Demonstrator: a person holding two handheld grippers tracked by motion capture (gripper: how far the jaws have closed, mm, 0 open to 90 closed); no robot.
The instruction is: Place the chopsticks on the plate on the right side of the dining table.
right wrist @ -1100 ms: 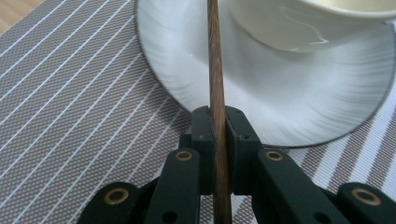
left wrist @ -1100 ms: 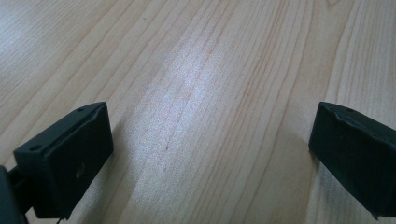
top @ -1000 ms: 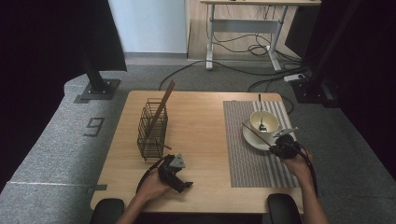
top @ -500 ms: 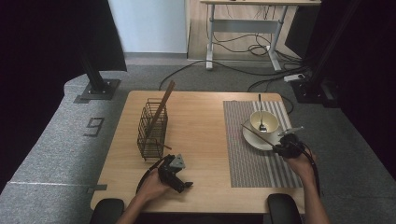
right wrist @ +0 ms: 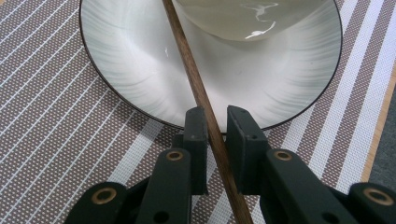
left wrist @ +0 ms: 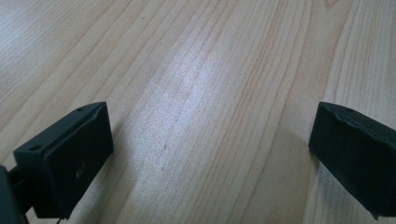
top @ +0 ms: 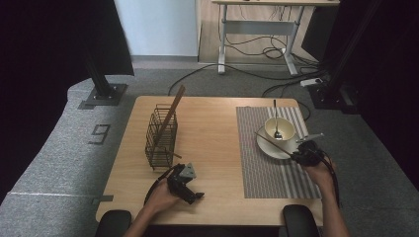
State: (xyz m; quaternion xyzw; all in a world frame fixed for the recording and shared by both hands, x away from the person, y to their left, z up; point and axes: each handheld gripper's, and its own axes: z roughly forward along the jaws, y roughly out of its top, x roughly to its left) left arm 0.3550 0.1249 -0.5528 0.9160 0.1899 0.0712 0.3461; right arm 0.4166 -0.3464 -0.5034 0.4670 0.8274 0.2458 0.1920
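A brown chopstick lies slanted across the rim of a white plate, which holds a cream bowl with a spoon in it. My right gripper is at the plate's near right edge. Its jaws have just been opening a little and stand narrowly open, with the chopstick's end between them and a thin gap at the pads. My left gripper rests on the wooden table, open, with nothing between its jaws.
The plate sits on a striped placemat on the table's right half. A dark wire basket stands on the left half with another chopstick leaning out of it. Bare wood lies between the basket and the mat.
The right gripper has shifted slightly to the right along the chopstick. The left hand and gripper have not moved.
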